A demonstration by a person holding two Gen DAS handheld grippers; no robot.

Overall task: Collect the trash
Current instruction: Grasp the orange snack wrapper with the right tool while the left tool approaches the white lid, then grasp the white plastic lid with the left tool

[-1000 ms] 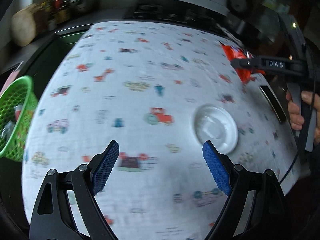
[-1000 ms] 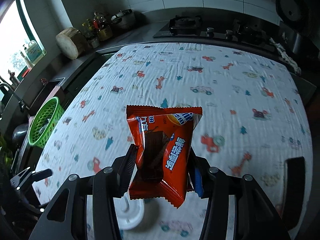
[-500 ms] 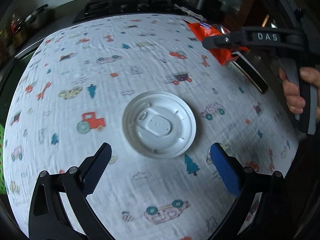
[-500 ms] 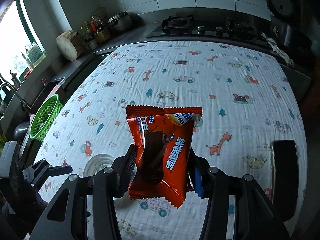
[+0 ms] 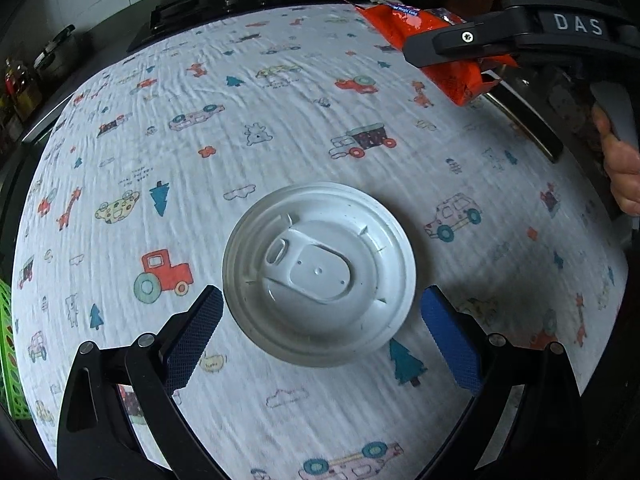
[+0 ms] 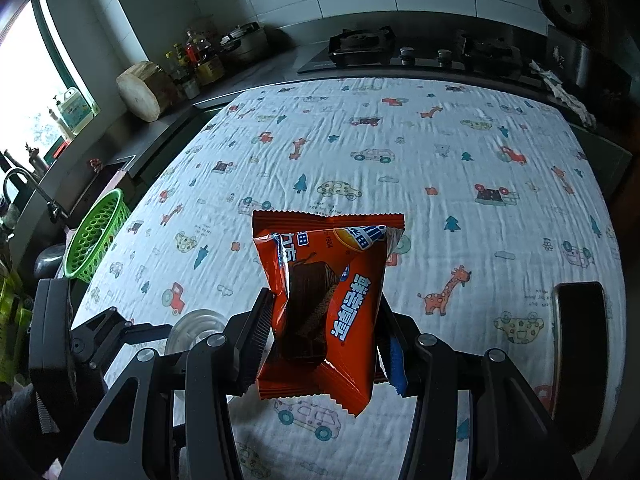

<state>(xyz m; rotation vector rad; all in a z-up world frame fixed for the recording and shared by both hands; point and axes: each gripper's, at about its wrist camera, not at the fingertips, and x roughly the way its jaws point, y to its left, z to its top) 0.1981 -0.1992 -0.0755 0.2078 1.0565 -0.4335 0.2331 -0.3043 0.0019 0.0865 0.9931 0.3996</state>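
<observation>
The left gripper [image 5: 318, 316], spread wide, straddles the white lid [image 5: 319, 271] lying flat on the bench [image 5: 280, 128] for pickup, while the right gripper [image 6: 324, 340], beyond the lid, clamps the orange wrapper [image 6: 326, 300] clear for disposal

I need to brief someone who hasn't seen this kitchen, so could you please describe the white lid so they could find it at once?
Start at the table under its white cloth printed with cartoon cars and trees. Near its front edge, between the open fingers of the left gripper, lies the white lid. It is the only plain round plastic disc there, with a moulded drinking tab, just right of a printed red tractor.
</observation>
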